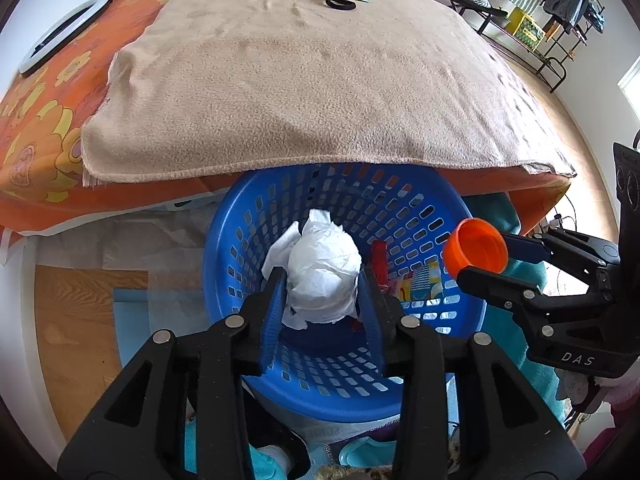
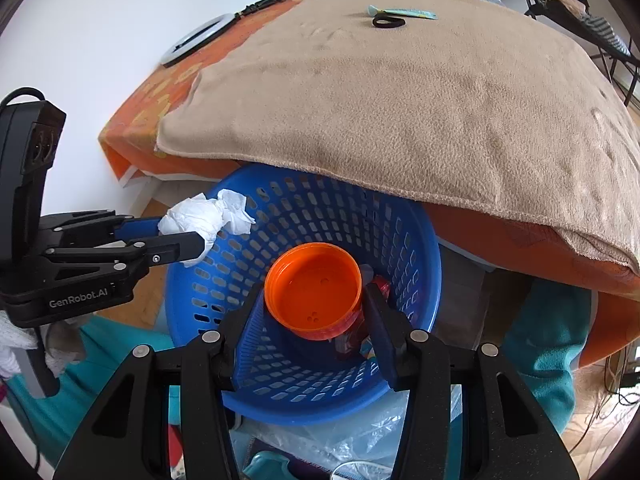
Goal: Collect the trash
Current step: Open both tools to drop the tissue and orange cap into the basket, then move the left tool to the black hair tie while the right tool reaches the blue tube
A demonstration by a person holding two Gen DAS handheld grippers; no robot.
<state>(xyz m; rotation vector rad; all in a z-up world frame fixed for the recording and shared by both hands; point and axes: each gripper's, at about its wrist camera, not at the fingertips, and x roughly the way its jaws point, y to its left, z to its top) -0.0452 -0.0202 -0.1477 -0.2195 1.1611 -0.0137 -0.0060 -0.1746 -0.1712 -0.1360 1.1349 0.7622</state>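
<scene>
1. A crumpled white tissue (image 1: 322, 276) hangs over the blue basket (image 1: 248, 216), poised for dropping with the trash already inside.
2. The left gripper (image 1: 322, 300) brackets the wad; whether its pads press cannot be told.
3. At three o'clock, the right gripper (image 2: 316, 312) clamps an orange lid (image 2: 314, 292).

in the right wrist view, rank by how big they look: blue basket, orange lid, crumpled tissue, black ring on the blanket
1. blue basket
2. orange lid, held close to the camera, so it looks bigger than it would farther off
3. crumpled tissue
4. black ring, far back on the blanket, so it looks smaller
</scene>
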